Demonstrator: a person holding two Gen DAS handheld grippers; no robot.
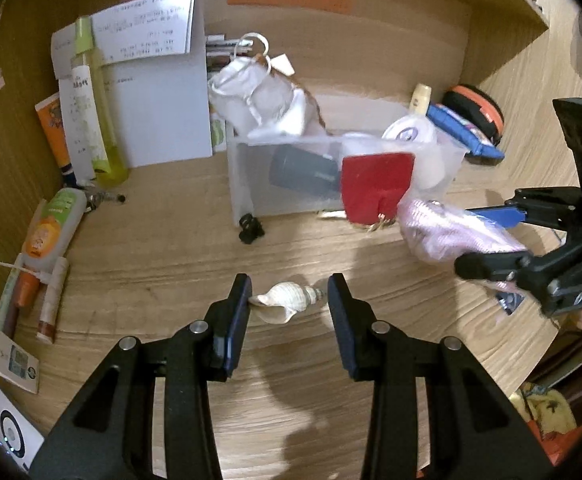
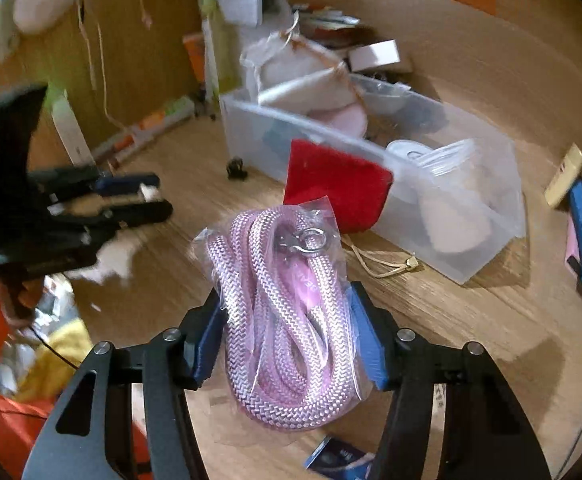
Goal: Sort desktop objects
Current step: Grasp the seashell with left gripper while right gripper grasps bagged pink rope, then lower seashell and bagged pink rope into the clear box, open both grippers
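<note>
My right gripper [image 2: 287,320] is shut on a clear bag of coiled pink rope [image 2: 279,312] and holds it above the desk; it also shows in the left wrist view [image 1: 447,232]. My left gripper [image 1: 289,304] is open, its fingers either side of a white seashell [image 1: 287,304] that lies on the desk. A clear plastic bin [image 1: 251,184] stands behind, with a grey cylinder [image 1: 303,176], white items and a white drawstring pouch [image 1: 267,100] in it. A red pouch [image 1: 375,184] leans against the bin's front.
Tubes and bottles [image 1: 51,232] lie along the left wall. A white box [image 1: 159,112] with papers stands at the back left. A small black clip [image 1: 251,230] lies by the bin. A blue case [image 1: 467,132] and an orange-black case [image 1: 479,112] sit at the right.
</note>
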